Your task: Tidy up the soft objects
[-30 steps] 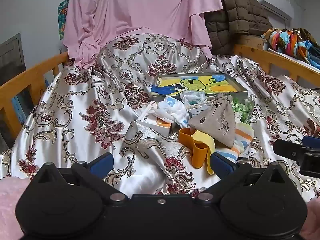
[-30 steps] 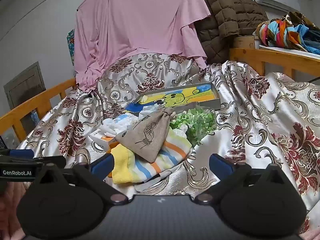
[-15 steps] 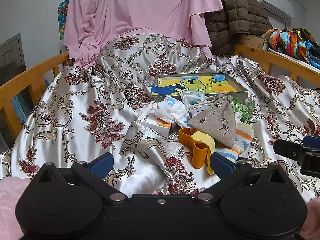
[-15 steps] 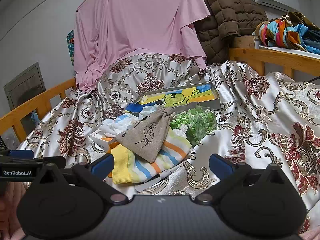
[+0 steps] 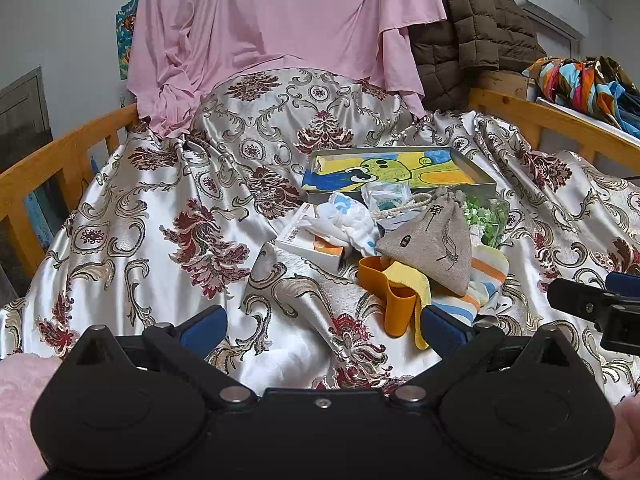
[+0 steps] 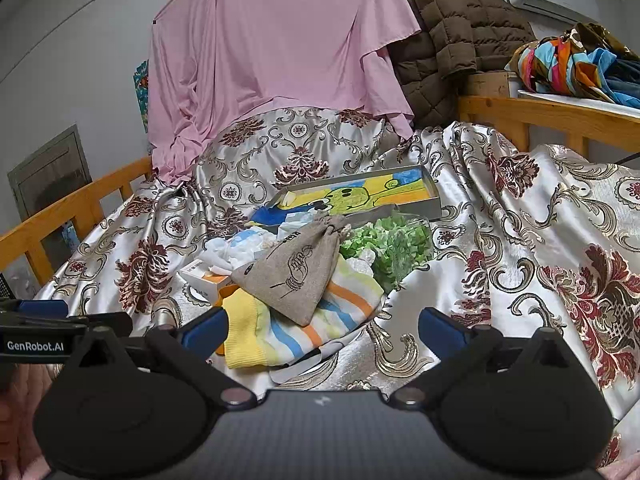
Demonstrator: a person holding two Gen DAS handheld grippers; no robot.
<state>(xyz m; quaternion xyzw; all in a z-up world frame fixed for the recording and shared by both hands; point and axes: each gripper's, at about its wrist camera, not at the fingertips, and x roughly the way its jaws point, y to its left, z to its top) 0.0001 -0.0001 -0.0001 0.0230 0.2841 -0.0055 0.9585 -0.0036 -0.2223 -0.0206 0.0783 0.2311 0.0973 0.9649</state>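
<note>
A pile of soft things lies on the satin bedspread (image 5: 168, 216): a grey drawstring pouch (image 5: 434, 242) (image 6: 298, 270) on top of a yellow striped sock (image 6: 304, 326) (image 5: 486, 270), an orange band (image 5: 390, 294), white crumpled cloth (image 5: 348, 222) (image 6: 240, 246), and a bag of green leaves (image 6: 390, 246) (image 5: 482, 218). A shallow tray with a cartoon picture (image 5: 400, 168) (image 6: 360, 196) sits behind the pile. My left gripper (image 5: 322, 326) is open and empty, short of the pile. My right gripper (image 6: 322, 326) is open and empty, just before the sock.
A small white and orange box (image 5: 310, 242) lies at the pile's left. Wooden bed rails (image 5: 52, 160) (image 6: 536, 114) run along both sides. A pink garment (image 5: 280, 28) and brown jacket (image 6: 452, 28) hang behind. Colourful cloth (image 6: 568, 62) lies on a shelf at right.
</note>
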